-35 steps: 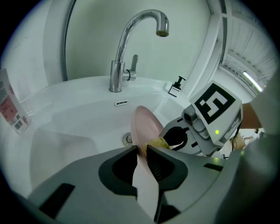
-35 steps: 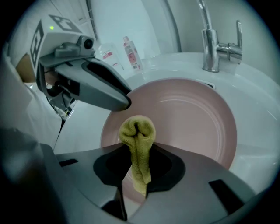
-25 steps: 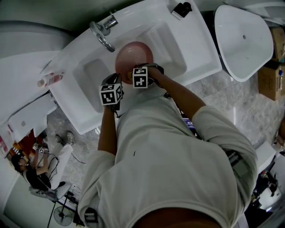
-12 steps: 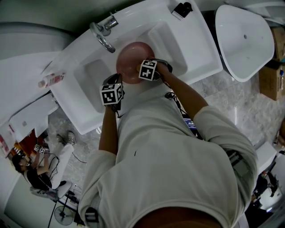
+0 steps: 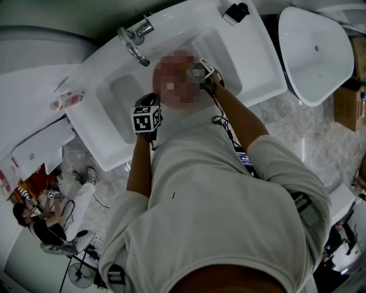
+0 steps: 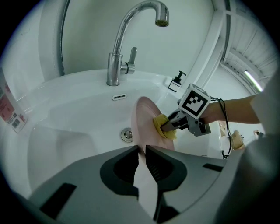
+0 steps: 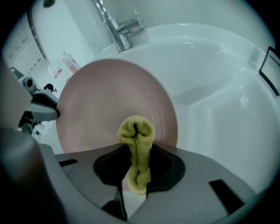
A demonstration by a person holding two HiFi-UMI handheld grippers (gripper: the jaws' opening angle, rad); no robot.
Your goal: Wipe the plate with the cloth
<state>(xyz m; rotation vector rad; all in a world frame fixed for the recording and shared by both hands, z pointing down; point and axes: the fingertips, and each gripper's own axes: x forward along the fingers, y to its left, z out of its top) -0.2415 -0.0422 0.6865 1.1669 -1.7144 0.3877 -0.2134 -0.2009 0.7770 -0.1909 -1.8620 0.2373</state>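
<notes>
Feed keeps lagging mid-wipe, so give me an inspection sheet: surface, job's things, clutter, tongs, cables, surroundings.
Surface: white sink, faucet at the back.
Job's things: pink plate held on edge over the basin; yellow cloth pressed on its face.
Clutter: bottle lying left of the sink; black dispenser at its far corner.
Tongs: left tongs grip the plate's rim, jaws just eased open slightly; right tongs shut on the cloth.
Cables: black cable at the right wrist.
Surroundings: white tub, cardboard boxes, seated person, fan.

Both tools point steeply downward. The left tool (image 6: 142, 154), jaws just eased slightly wider, pinches the rim of the plate (image 6: 146, 116); the right tool (image 7: 133, 175) clamps the cloth (image 7: 136, 131).
</notes>
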